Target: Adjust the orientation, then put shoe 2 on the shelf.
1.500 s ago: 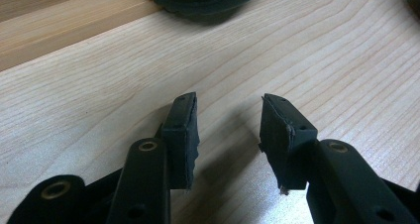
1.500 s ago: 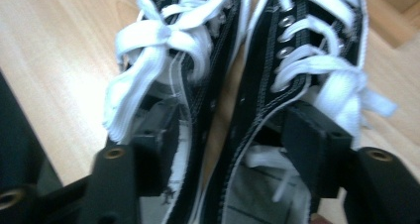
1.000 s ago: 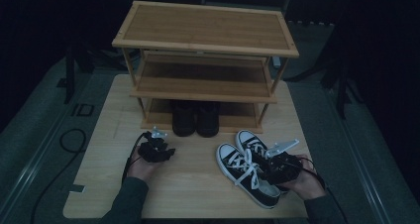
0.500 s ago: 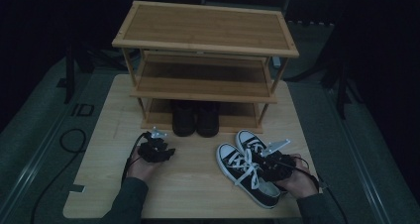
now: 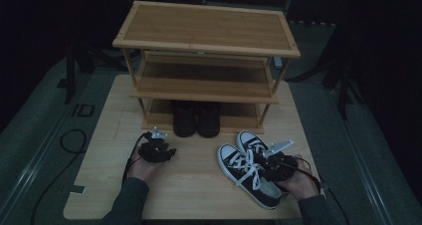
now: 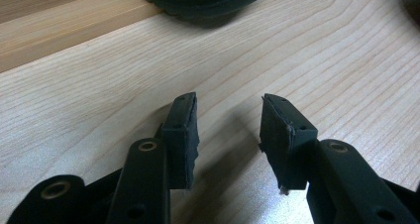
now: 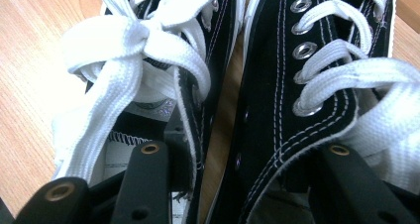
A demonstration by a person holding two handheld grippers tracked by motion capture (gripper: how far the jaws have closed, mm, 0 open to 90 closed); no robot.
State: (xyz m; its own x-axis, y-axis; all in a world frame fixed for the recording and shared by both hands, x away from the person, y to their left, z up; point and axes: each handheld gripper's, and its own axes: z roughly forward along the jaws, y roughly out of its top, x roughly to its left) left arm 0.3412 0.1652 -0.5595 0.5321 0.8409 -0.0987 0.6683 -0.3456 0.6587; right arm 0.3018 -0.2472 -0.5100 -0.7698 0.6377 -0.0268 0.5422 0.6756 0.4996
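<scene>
- While the left tongs (image 5: 164, 152) hover spread and empty over the bare bench (image 5: 199, 185), just in front of the dark boots (image 5: 197, 118) parked on the rack's bottom shelf, the right tongs (image 5: 266, 161) have been closing.
- Compared with a second ago, the right hand (image 5: 298, 182) has hardly shifted; what changed is the jaw gap, which has narrowed around the pair of sneakers (image 5: 251, 170).
- In the right gripper view, one jaw sits inside the left-hand shoe's opening and the other inside its neighbour's, so the two inner collar walls (image 7: 233, 149) lie between them.
- The pads themselves are hidden by canvas and laces (image 7: 138, 50), so I cannot tell whether they already pinch; the squeeze looks close to done, not proven.
- The sneakers lie side by side on the bench, toes toward the shoe rack (image 5: 206, 46), near its right front leg.
- Judging by this, both shoes are being gathered in one grip, likely for lifting onto a free shelf.
</scene>
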